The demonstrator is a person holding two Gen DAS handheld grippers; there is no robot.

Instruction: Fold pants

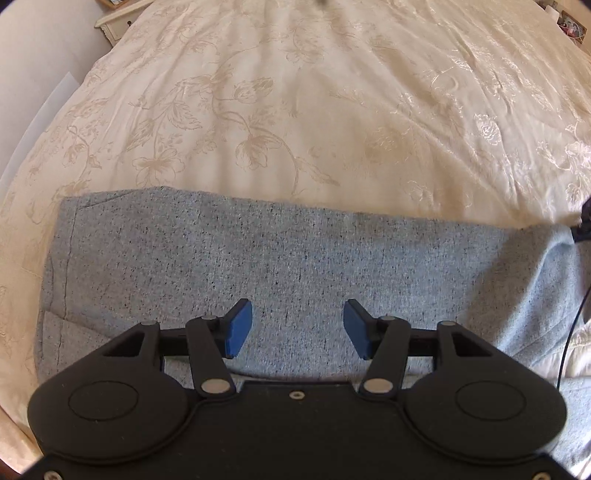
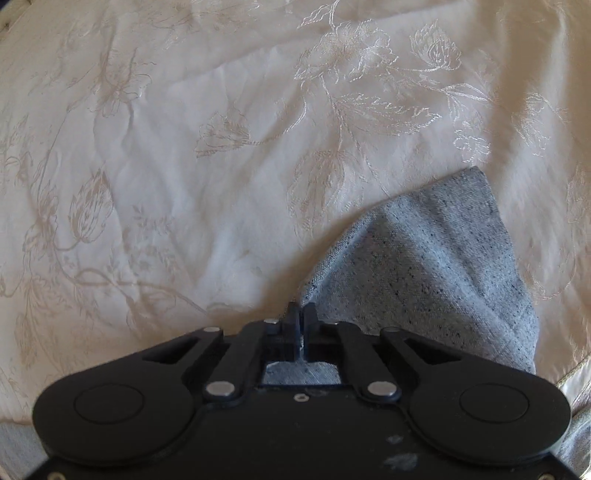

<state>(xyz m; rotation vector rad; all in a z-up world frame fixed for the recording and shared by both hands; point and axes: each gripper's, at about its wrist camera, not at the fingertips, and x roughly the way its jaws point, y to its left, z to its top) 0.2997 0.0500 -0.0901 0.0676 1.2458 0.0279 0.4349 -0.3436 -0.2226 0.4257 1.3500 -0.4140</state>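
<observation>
On a bed spread with a cream bedcover (image 1: 295, 110) embroidered with pale flowers and vines, the left wrist view shows the grey speckled pants (image 1: 295, 258) laid flat as a broad band across the lower half of the picture, with a stitched seam running down near their left end and a straight upper edge against the cover. The left gripper (image 1: 297, 330) hangs above this cloth with its blue pads (image 1: 239, 328) well apart, nothing between them and, as far as the angle allows, no contact with the fabric below. At the top left corner a piece of pale furniture (image 1: 114, 18) stands beside the bed, and at the far right edge a thin dark cable (image 1: 576, 325) runs down past a dark shape that is too cropped to identify. In the right wrist view the same flowered cover fills most of the picture, creased here and there, and a part of the pants (image 2: 443, 266) rises from the bed in a peaked fold to the right of centre, its point lifted toward the upper right. The right gripper (image 2: 303, 314) has its jaws drawn together on the edge of this grey cloth, a sliver of fabric showing in the narrow slot between the fingers and more of it visible through the opening just behind them.
</observation>
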